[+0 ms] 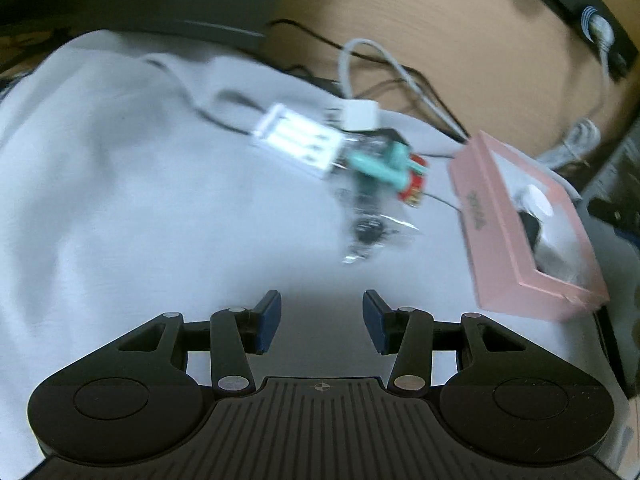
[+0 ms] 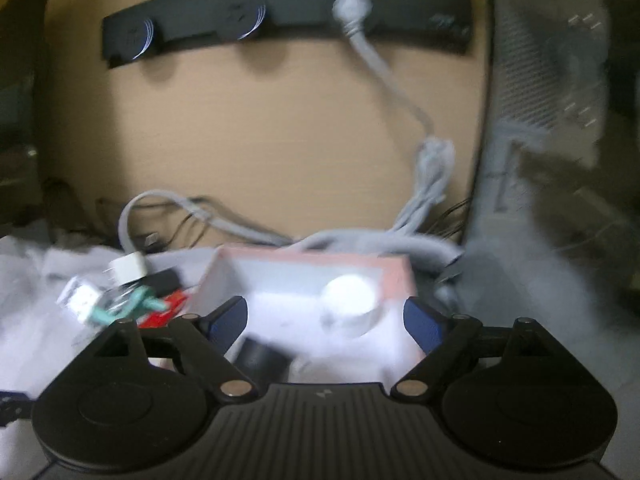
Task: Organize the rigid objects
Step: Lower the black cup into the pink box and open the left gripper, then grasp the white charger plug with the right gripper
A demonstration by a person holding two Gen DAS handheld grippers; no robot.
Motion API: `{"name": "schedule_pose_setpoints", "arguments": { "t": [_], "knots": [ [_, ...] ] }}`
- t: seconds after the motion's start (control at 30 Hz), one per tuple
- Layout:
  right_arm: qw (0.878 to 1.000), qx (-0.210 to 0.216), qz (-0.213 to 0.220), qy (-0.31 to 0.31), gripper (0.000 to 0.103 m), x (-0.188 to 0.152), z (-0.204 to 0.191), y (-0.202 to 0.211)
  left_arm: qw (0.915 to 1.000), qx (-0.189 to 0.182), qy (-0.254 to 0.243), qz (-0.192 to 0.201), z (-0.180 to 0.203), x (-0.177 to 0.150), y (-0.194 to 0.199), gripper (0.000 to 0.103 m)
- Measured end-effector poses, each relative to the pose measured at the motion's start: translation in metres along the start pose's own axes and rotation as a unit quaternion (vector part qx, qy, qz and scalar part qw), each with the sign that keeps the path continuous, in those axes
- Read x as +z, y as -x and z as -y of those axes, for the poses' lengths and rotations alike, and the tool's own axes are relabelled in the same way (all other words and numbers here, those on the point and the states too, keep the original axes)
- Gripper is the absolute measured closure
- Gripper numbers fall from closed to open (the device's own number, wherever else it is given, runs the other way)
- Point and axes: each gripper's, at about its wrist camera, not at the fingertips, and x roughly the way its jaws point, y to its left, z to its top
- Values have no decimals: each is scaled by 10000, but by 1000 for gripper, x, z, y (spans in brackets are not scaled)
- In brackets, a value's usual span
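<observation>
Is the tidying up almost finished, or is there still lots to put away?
Still lots. Nothing looks tidied yet: the white block, teal piece and red part lie jumbled on the white cloth. Both hands are empty: the left gripper hangs open, the right gripper open at the pink box.

Matt white cloth (image 1: 120, 200), pink cardboard box (image 1: 500, 240), glossy clear plastic bag (image 1: 372, 232), smooth wood-look panel (image 2: 280, 140)

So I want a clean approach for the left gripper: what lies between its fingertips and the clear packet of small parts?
Only bare white cloth lies between the left gripper and the clear packet, in the left wrist view.
</observation>
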Motion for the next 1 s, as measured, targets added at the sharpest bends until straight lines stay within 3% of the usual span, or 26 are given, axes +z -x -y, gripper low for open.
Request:
{"name": "schedule_pose_setpoints", "arguments": {
  "t": [0.2, 0.33, 0.43, 0.53, 0.67, 0.83, 1.0],
  "knots": [
    [9961, 735, -244, 427, 17, 0, -49, -10, 9995, 130, 174, 234, -9, -1, 15, 54],
    [9921, 995, -389, 663, 17, 3, -89, -17, 9990, 116, 380, 224, -18, -6, 19, 54],
    [9832, 1609, -528, 679, 17, -11, -125, -13, 9978, 209, 586, 212, -26, -9, 20, 54],
    [9751, 1824, -483, 1168, 17, -25, -159, -11, 9969, 298, 703, 169, -31, -12, 23, 54],
    [9704, 1860, -415, 1485, 17, -25, -175, -24, 9963, 296, 799, 107, -37, -18, 31, 54],
    [9747, 1613, -422, 1491, 17, 7, -182, -74, 9955, 236, 901, 175, -38, -29, 46, 54],
    [9771, 1443, -1102, 1112, 17, 43, -201, -152, 9955, 215, 905, 171, -42, -42, 57, 54]
  ]
}}
